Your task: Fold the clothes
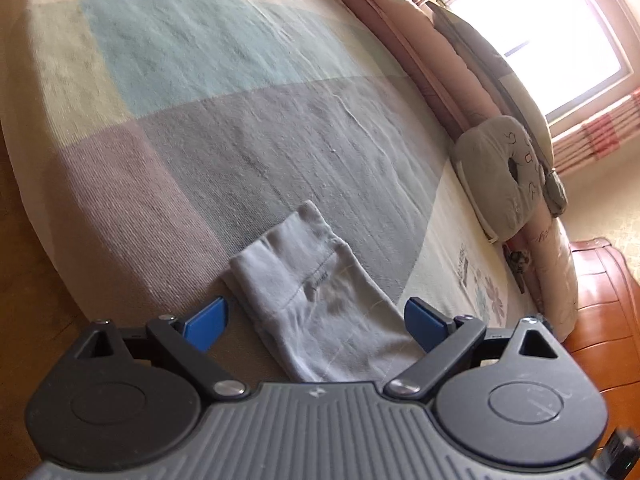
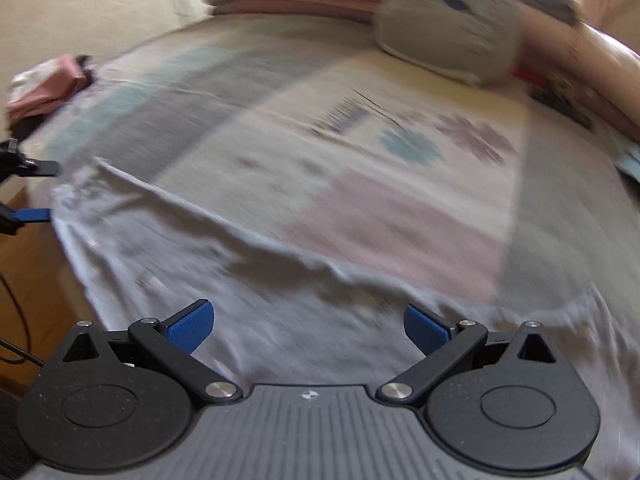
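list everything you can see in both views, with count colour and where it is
garment: one, pale grey-blue, spread along the near edge of the bed, a narrow end lying between the left gripper's fingers
bed cover: one, blocks of cream, teal, grey and mauve with flower prints, covers the bed
round cushion: one, beige with a dark centre hole, at the far side against the pink bolster
pink bolster: one, pink, along the bed's far edge
clothes pile: one, pink and white, blurred, far left corner of the bed
window: one, bright, with red-striped curtains
wooden furniture: orange-brown, right of the bed
left gripper: black, blue pads, open
right gripper: black, blue pads, open above the garment
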Demonstrator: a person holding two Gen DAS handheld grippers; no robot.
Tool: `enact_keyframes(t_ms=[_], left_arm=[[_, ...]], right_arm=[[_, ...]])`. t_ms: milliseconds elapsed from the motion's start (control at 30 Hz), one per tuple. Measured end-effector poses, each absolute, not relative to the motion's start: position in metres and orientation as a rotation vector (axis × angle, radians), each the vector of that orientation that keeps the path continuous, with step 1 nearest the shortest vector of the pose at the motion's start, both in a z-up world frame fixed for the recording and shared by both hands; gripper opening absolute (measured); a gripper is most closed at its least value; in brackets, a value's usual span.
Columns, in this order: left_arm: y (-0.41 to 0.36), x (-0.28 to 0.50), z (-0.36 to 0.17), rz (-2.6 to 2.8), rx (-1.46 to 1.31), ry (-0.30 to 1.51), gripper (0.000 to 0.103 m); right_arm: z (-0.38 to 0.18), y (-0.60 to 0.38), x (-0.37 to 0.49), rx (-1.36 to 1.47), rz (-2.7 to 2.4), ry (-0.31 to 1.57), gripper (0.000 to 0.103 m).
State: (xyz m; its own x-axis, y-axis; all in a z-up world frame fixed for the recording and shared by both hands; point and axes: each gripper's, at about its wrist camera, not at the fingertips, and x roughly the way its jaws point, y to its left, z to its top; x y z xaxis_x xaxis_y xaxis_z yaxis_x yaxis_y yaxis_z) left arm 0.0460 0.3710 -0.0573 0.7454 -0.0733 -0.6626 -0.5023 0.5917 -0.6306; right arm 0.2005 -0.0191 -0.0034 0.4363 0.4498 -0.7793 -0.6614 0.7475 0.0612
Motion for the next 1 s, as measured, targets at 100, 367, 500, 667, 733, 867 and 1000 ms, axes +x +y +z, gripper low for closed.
enact_keyframes(t_ms=[100,367,500,667,733,867,1000], left_arm=[[0.374,0.047,-0.045,0.301,-0.865,0.727,0.095],[0.383,0.043,-0.028,0.377,-0.805,0.773,0.095],[0.382,0.036,-0.032,0.347,-0.866,0.752,0.095],[0.384,0.038,-0.041,0.327,-0.930,0.736,0.095],[0.387,0.039,-0.043,0.319,-0.960,0.725,0.095],[0.387,0.037,-0.045,0.295,-1.010,0.701,0.095],[0.386,0.036,-0.054,0.258,-1.097,0.689,0.095]], right_arm=[[0.004,0.025,0.205,-0.340,0.853,0.835,0.103],[0.003,0.172,0.158,-0.687,1.268,0.601,0.094],[-0.010,0.203,0.132,-0.785,1.367,0.589,0.075],[-0.017,0.211,0.122,-0.814,1.398,0.604,0.055],[-0.018,0.216,0.120,-0.841,1.382,0.575,0.047],[-0.024,0.224,0.116,-0.893,1.375,0.562,0.024],[-0.036,0.224,0.107,-0.975,1.370,0.524,0.019]])
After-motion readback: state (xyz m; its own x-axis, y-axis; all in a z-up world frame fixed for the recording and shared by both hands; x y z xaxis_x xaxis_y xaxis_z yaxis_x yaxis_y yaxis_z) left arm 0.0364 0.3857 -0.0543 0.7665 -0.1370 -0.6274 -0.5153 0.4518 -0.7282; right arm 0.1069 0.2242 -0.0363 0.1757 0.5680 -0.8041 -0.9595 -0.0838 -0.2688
